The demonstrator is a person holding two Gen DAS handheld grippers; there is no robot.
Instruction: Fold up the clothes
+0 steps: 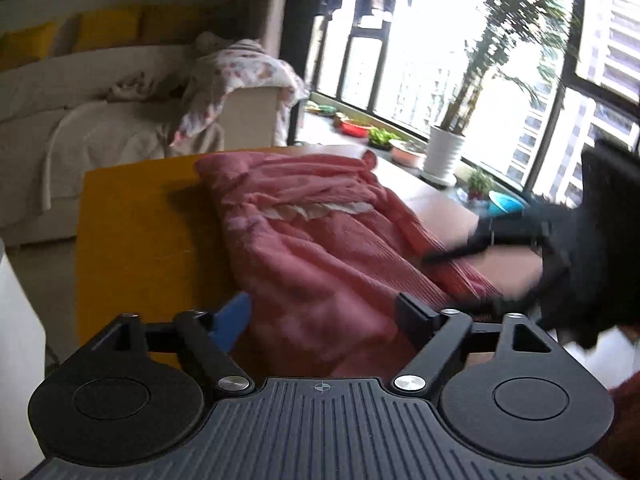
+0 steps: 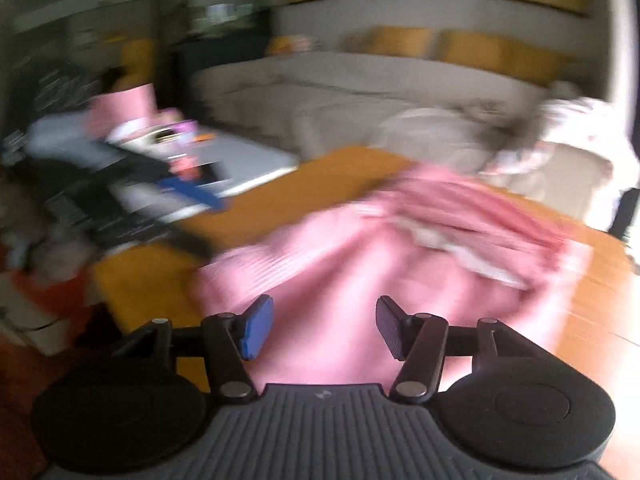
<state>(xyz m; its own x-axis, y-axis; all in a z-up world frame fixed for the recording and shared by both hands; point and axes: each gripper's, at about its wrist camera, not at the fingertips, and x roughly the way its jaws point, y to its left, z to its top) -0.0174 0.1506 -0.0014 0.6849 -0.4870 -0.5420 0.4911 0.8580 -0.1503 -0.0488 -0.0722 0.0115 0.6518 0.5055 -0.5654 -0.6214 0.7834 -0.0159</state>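
A pink ribbed garment (image 1: 320,248) with a white lace strip lies crumpled on the orange table (image 1: 136,232). My left gripper (image 1: 322,316) hovers over its near edge, open, with the blue and black pads wide apart and no cloth pinched between them. In the same view my right gripper (image 1: 472,280) comes in blurred from the right, its fingers spread at the garment's right edge. The right wrist view is blurred: the right gripper (image 2: 324,330) stands open above the pink garment (image 2: 360,264). There the left gripper (image 2: 200,220) shows at the left over the table's edge.
A beige sofa (image 1: 100,92) with yellow cushions stands behind the table, a floral cloth (image 1: 240,80) draped on its arm. A window sill holds a white plant pot (image 1: 442,152) and coloured bowls. A low white table (image 2: 224,160) with clutter stands to the left.
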